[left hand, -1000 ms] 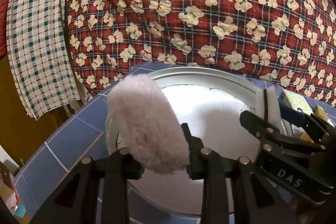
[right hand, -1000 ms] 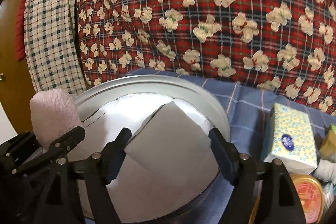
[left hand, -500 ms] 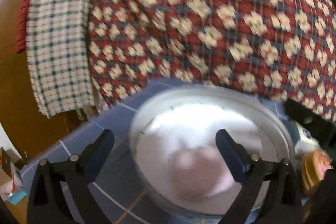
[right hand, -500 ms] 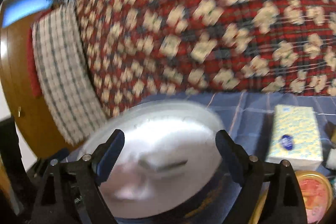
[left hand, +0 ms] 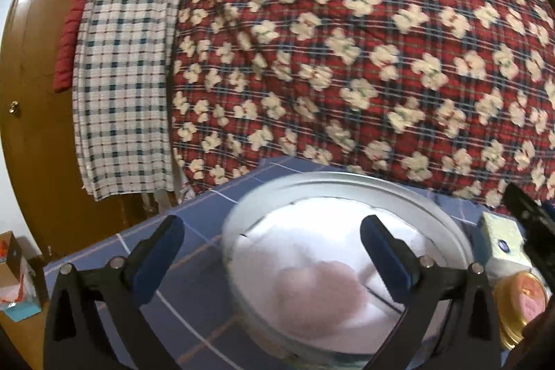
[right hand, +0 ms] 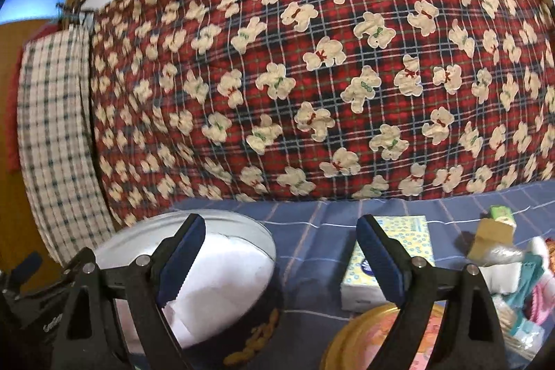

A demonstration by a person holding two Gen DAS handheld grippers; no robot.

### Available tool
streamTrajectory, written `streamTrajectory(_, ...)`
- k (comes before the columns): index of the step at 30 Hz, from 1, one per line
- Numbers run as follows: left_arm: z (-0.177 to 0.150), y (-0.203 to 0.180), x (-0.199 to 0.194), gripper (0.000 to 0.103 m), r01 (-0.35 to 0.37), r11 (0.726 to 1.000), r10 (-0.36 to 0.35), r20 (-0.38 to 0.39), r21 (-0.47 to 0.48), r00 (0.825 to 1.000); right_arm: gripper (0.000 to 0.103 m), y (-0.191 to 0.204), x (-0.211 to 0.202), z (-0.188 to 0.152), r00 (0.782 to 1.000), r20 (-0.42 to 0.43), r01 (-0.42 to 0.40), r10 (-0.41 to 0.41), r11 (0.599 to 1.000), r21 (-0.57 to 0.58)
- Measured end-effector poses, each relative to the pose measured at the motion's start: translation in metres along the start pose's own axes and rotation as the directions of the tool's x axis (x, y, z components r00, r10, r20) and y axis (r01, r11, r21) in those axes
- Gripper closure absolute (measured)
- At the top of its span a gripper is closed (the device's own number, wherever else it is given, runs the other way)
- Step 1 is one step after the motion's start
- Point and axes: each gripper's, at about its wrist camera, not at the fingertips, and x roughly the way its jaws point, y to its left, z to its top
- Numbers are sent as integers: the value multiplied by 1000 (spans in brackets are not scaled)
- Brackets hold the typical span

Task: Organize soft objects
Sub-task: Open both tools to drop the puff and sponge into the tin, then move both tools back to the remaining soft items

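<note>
- The left gripper (left hand: 270,240) stands with its jaws spread wide and nothing between the pads; a second ago they were clamped on the pink fluffy pad (left hand: 319,295), and they are still opening.
- That pink fluffy pad now lies loose inside the round tin (left hand: 347,188), on its white lining (left hand: 312,231), blurred in the left wrist view.
- The right gripper (right hand: 281,240) is also apart and empty. A second ago its jaws framed a white sheet tilted up inside the tin; now one pad hangs over the tin's right edge and the other over the tissue box (right hand: 388,262).
- Both views have tipped up and back since then: the tin sits lower, and more of the blue checked tablecloth (right hand: 312,231) shows.
- A gold-rimmed lid (right hand: 364,328) lies just below the tissue box, with a jumble of small items (right hand: 513,276) at right.
- Behind hangs the red teddy-bear quilt (right hand: 329,75), beside a checked towel (left hand: 125,75).
</note>
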Motion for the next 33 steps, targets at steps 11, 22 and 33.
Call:
streamTrajectory(11, -6, -28, -13, 0, 63, 997, -64, 2, 44, 998, 12, -16, -2, -13, 996, -46, 72, -73, 997, -40)
streamTrajectory(22, -14, -58, -30, 0, 140, 987, -138, -23, 73, 990, 12, -42, -30, -17, 992, -25, 119, -122, 985, -122)
streamTrajectory(33, -25, -99, -56, 0, 243, 962, -240, -38, 125, 970, 12, -73, -50, -19, 986, -27, 161, -167, 974, -157)
